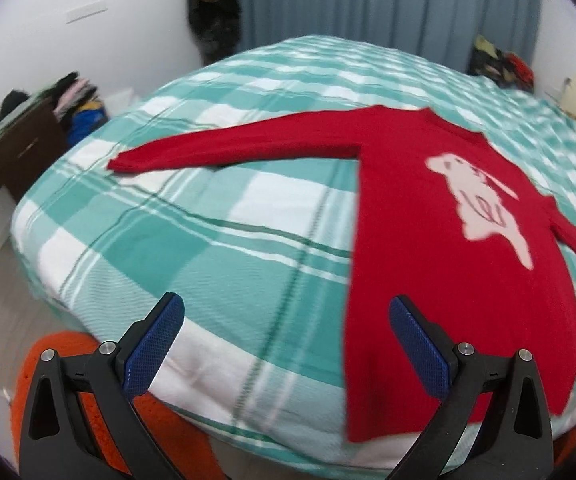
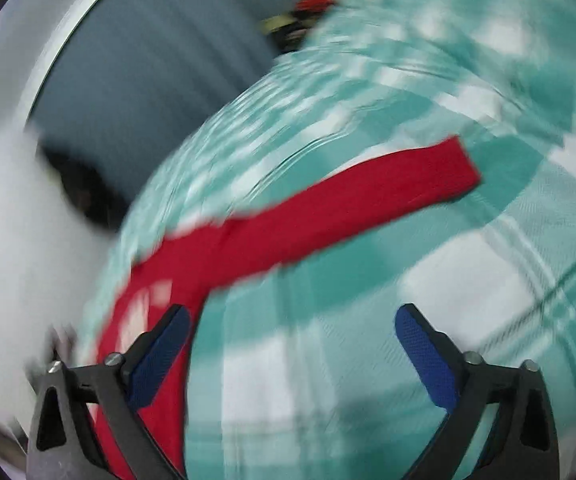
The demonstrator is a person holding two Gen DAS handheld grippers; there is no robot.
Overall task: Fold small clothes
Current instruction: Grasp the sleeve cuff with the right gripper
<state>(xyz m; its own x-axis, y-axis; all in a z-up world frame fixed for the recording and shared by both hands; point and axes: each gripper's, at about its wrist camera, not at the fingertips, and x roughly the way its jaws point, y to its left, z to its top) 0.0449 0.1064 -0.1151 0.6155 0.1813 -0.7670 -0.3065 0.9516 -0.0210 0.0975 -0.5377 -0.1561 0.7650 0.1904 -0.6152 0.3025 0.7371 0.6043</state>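
A small red sweater (image 1: 440, 264) with a white animal print lies spread flat on the teal-and-white checked bed cover (image 1: 191, 248), one sleeve stretched out to the left. My left gripper (image 1: 285, 312) is open and empty, above the cover beside the sweater's bottom left hem. In the blurred right wrist view the sweater's other sleeve (image 2: 328, 216) stretches up to the right. My right gripper (image 2: 292, 322) is open and empty, just right of the sweater's side edge.
A brown bedside unit (image 1: 23, 148) piled with clothes stands at the left. An orange object (image 1: 99, 408) lies by the bed's near edge. More clothes (image 1: 500, 64) sit at the far right corner. Grey curtains (image 1: 388, 4) hang behind.
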